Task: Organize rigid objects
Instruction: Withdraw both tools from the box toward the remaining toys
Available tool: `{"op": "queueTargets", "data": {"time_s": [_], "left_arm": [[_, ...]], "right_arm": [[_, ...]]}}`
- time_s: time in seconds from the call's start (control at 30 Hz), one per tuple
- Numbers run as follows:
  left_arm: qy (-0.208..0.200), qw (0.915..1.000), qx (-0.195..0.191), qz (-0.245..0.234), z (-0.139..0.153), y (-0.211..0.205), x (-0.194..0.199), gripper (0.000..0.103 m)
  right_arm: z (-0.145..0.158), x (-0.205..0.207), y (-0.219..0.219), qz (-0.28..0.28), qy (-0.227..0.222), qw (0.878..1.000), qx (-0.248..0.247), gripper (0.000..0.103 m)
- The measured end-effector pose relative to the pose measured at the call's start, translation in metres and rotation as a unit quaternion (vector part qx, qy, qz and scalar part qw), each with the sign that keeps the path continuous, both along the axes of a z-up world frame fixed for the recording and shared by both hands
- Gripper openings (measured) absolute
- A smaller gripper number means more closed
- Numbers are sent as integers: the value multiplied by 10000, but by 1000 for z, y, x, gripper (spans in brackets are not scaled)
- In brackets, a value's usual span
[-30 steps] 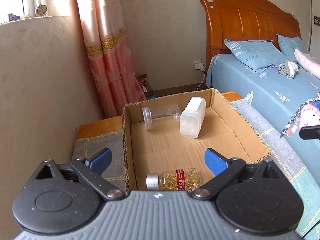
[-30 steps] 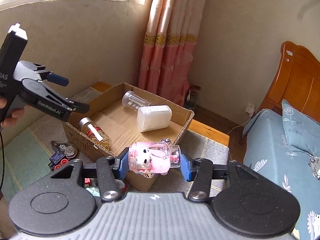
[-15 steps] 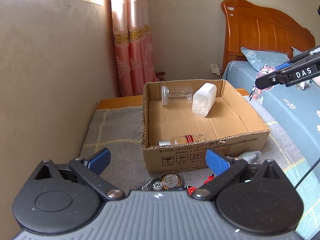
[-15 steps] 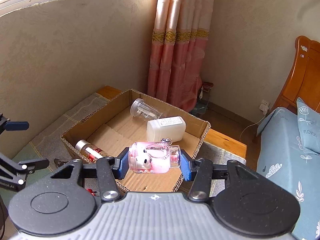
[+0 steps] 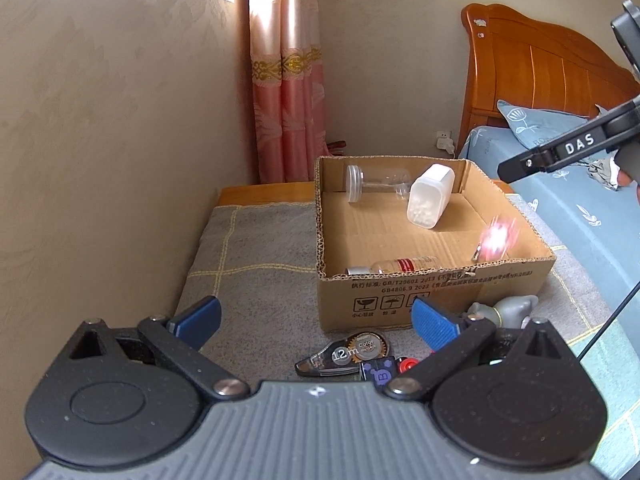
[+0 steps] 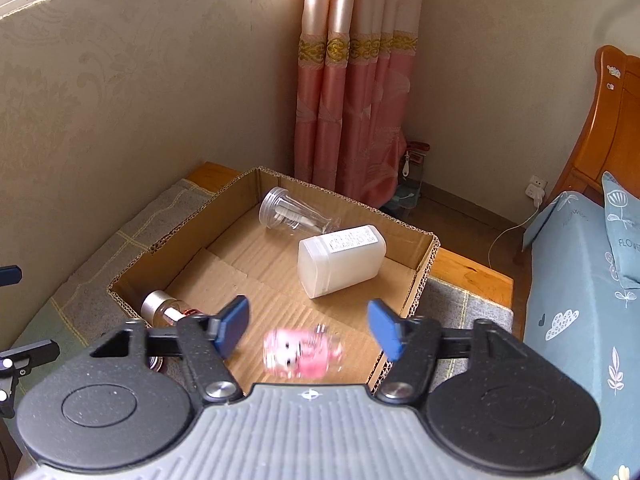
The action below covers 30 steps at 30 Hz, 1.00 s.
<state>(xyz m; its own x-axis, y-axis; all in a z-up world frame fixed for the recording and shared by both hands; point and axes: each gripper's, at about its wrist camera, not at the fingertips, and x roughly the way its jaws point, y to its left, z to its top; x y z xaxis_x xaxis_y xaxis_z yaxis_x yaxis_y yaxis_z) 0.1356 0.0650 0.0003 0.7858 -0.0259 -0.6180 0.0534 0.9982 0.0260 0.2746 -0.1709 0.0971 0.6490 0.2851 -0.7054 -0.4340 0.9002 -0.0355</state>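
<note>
Bedroom corner with a pink curtain, a wooden bed headboard and a grey checked cloth over the desk frames the work. At the centre is a small pink bottle [image 6: 302, 354] with a cartoon face, blurred by motion, lying across the gap between the spread fingers of the right gripper [image 6: 308, 326] and touching neither pad; it sits at about 6 o'clock inside the cardboard box [image 6: 416, 276], near the front-right corner, its long axis running 9 to 3 o'clock.

In the left wrist view the same bottle [image 5: 498, 240] is a pink smear at 2 o'clock from the left gripper [image 5: 316, 320], which is also spread wide and holds nothing. The right gripper is by far the nearer.

Farther into the box lie a white pill jar [image 6: 342, 260] with a printed label too small to read, a clear tumbler [image 6: 294, 210] and a capsule bottle [image 6: 168, 312].

Legible writing: "DAS" on the right tool's arm [image 5: 580, 144], "12m Color" on a correction tape [image 5: 352, 352], and "GB4806.9 2023" on the box front.
</note>
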Motion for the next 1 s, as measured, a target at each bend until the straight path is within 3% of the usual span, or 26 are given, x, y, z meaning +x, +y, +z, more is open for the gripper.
{"op": "queueTargets", "data": {"time_s": [0.2, 0.63, 1.0], "left_arm": [[49, 10000, 3, 80, -2, 5, -1, 101], [114, 9999, 45, 87, -4, 2, -3, 101], [262, 9996, 87, 13, -10, -2, -8, 101]], "right_arm": [[6, -12, -3, -62, -161, 9999, 14, 100], [-7, -39, -9, -117, -100, 9999, 2, 103], [-41, -72, -14, -311, -31, 9994, -162, 103]]}}
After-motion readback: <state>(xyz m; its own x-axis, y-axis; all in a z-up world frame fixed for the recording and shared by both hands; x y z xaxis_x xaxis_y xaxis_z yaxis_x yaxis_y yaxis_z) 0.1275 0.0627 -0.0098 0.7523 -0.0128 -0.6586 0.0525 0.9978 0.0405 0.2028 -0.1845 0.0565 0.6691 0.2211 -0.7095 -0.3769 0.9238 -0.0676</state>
